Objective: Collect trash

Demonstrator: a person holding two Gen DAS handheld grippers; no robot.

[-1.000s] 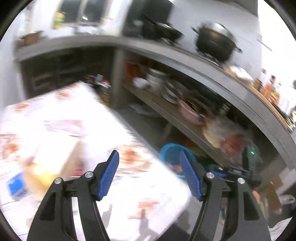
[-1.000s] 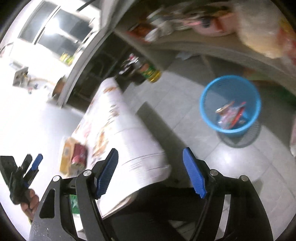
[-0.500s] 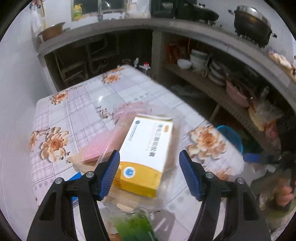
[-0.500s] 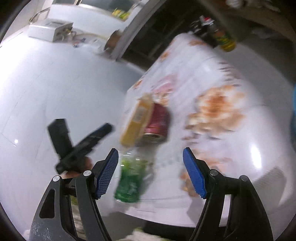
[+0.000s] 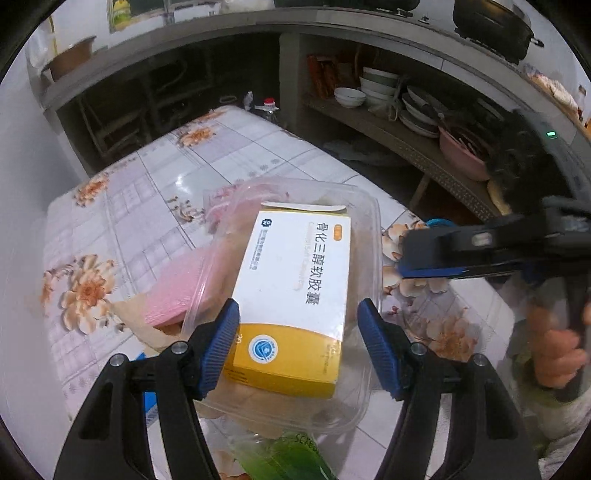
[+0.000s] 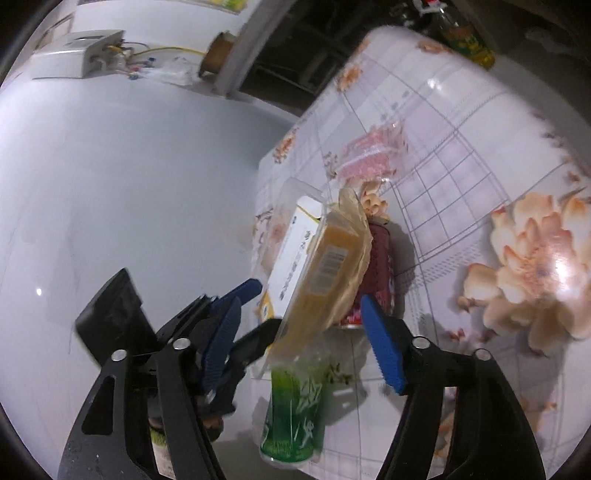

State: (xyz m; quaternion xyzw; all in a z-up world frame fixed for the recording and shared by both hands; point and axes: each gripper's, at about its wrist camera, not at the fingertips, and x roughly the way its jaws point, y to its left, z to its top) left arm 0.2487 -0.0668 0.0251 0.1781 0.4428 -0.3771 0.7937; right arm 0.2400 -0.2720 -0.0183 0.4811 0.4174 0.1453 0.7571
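Trash heaped at the near end of the desk (image 5: pixel 155 177), which wears a floral, grid-patterned cover. Top of heap: white-and-yellow medicine box (image 5: pixel 295 295) lying tilted inside a clear plastic clamshell container (image 5: pixel 369 229). Pink packet (image 5: pixel 173 284) just beside the container on its left, partly under it. Green can (image 6: pixel 293 413) lying on its side at the desk's near edge, below the container. Dark red can (image 6: pixel 378 266) on its side, touching the heap on the right. Crinkled pink-and-clear wrapper (image 6: pixel 369 155) farther up the desk, apart from the heap.

Left gripper (image 5: pixel 297 343): jaws apart, blue pads flanking the lower end of the medicine box; a gap shows on each side, no pad contact visible. Nothing gripped.

Right gripper (image 6: pixel 301 332): jaws closing, container and green can lying between the pads in its own view, but pads not pressing on either. From the left wrist view it comes in from the right, blurred, a hand (image 5: pixel 557 350) on its handle.

Background: shelf with stacked bowls (image 5: pixel 373 85), pink basin (image 5: pixel 465 155), black pot (image 5: pixel 491 22) on the counter above.
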